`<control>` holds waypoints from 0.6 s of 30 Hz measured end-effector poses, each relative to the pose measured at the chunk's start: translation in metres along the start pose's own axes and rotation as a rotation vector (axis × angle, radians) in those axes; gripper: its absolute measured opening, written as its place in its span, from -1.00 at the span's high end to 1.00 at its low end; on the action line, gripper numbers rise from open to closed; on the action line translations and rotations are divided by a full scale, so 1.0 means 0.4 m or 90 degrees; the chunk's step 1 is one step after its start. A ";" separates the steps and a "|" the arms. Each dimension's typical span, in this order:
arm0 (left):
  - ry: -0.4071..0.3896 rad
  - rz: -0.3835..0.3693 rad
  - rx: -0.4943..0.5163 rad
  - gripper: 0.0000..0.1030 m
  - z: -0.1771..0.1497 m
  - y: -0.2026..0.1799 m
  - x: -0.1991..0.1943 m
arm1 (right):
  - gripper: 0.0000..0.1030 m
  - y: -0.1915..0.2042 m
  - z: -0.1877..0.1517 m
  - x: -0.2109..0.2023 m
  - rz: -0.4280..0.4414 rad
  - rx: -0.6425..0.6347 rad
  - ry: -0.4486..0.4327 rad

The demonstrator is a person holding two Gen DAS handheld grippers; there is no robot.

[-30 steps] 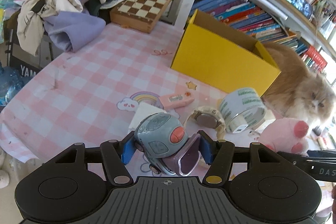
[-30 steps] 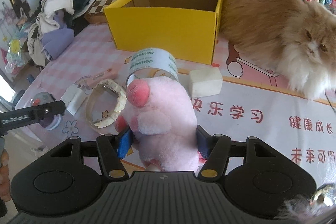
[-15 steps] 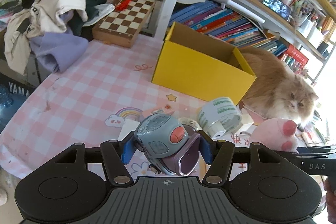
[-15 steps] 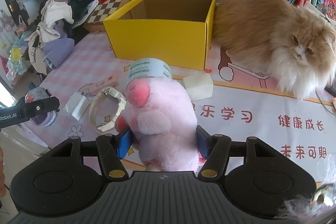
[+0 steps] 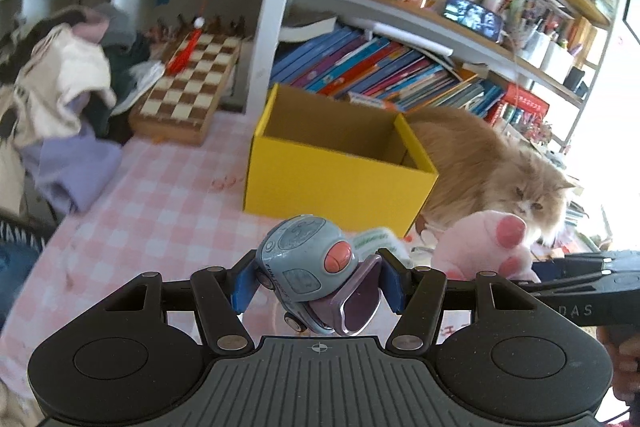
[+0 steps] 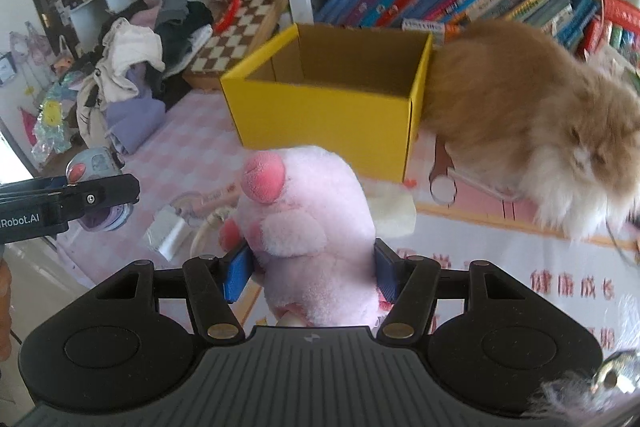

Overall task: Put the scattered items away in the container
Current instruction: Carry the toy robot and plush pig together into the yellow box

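Note:
My left gripper (image 5: 316, 281) is shut on a blue-grey toy car (image 5: 306, 259) with a red button and holds it up, in front of the open yellow box (image 5: 340, 175). My right gripper (image 6: 310, 269) is shut on a pink plush paw (image 6: 304, 227), also lifted, facing the yellow box (image 6: 320, 115). The paw also shows in the left wrist view (image 5: 484, 243), and the car in the right wrist view (image 6: 90, 163). A tape roll (image 5: 376, 237), a watch (image 6: 208, 231) and a white packet (image 6: 164, 233) lie on the pink checked table (image 5: 152, 211).
An orange cat (image 6: 540, 131) lies right of the box, touching it. A chessboard (image 5: 192, 87) and a clothes pile (image 5: 60, 99) sit at the back left. Bookshelves (image 5: 384, 67) stand behind the box. A white block (image 6: 394, 213) lies near the paw.
Both grippers have risen and tilted up with their loads still held. The yellow box now looks closer and its inside shows; the table items have dropped low in view.

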State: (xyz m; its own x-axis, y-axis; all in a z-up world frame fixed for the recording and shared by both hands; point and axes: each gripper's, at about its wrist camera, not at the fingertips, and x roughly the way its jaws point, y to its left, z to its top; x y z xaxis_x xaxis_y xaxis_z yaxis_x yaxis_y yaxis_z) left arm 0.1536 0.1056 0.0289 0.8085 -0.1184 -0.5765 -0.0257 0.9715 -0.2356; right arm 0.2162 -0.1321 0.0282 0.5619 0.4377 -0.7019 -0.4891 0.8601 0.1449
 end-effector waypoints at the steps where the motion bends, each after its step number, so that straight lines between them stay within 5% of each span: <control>1: -0.003 0.000 0.005 -0.17 0.009 -0.003 0.000 | -0.15 -0.001 0.009 -0.002 0.004 -0.001 -0.004; 18: -0.041 0.007 0.088 -0.17 0.173 -0.071 0.028 | -0.15 -0.079 0.218 -0.003 0.042 -0.049 -0.057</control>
State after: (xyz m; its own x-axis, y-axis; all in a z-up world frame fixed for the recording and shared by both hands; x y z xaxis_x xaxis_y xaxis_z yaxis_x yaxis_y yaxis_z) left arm 0.2040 0.0910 0.0831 0.8450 -0.0992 -0.5256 0.0435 0.9921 -0.1174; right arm 0.2891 -0.1371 0.0853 0.5831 0.5170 -0.6266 -0.5747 0.8077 0.1316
